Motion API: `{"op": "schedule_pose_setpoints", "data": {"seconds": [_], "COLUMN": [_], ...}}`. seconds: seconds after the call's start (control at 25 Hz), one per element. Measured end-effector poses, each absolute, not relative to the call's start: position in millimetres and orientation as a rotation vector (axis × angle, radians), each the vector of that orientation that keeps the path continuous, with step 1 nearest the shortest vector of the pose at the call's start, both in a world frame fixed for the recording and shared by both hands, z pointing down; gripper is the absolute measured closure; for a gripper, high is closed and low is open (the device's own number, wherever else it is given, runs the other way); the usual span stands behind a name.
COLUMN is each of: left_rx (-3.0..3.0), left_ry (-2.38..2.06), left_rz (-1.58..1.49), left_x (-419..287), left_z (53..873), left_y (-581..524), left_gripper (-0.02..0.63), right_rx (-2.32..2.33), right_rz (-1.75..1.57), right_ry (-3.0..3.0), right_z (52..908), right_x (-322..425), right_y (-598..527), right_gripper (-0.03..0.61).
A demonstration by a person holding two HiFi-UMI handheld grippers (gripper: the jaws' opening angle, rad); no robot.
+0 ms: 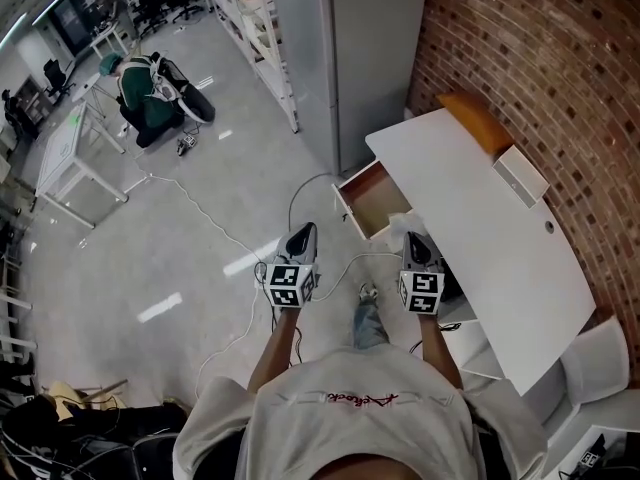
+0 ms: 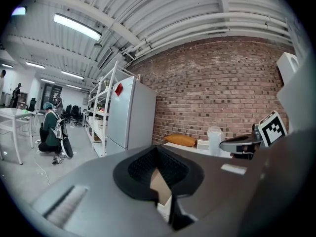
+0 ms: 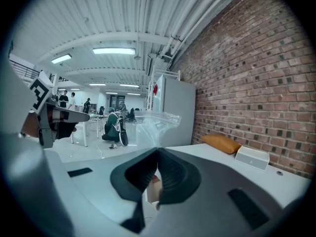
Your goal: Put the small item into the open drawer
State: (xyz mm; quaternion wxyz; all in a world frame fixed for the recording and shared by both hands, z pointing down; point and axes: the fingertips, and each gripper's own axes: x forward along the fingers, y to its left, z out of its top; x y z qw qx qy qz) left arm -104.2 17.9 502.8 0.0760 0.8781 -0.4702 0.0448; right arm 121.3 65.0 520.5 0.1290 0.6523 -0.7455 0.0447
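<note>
The small item is a crumpled clear plastic bag point(image 3: 154, 126). It stands up from the tips of my right gripper point(image 3: 158, 150), which is shut on it. In the head view the bag point(image 1: 404, 221) hangs at the desk's near edge, just right of the open drawer point(image 1: 375, 198). The drawer is pulled out toward the floor, and its wooden inside looks bare. My right gripper point(image 1: 413, 238) is just short of the drawer's front corner. My left gripper point(image 1: 302, 230) hovers over the floor to the drawer's left. Its jaws point(image 2: 157, 148) are shut with nothing between them.
The white desk point(image 1: 480, 228) runs along a brick wall and carries an orange cushion point(image 1: 478, 118) and a white box point(image 1: 522, 176). A grey cabinet point(image 1: 370, 58) stands beyond the drawer. Cables trail over the floor, and a person point(image 1: 145, 93) crouches far off at the left.
</note>
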Motion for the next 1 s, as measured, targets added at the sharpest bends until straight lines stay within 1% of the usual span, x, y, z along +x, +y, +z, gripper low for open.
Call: {"op": "schedule_pose_setpoints", "data": {"seconds": [0.56,1.0], "left_rx": [2.611,2.606], "left_ry": [-1.413,-1.460], "left_rz": [0.145,0.163], "left_x": [-72,-42], "left_z": [501,485], "left_y": [-82,-173], "left_gripper": [0.607,0.607], "right_rx": [1.886,1.879], "right_rz": [0.122,0.142], "right_ry": [-2.183,-2.203], "right_z": [510,504], "right_x": [151,192], "right_y": [-41,-129], "right_gripper": [0.566,0.566]}}
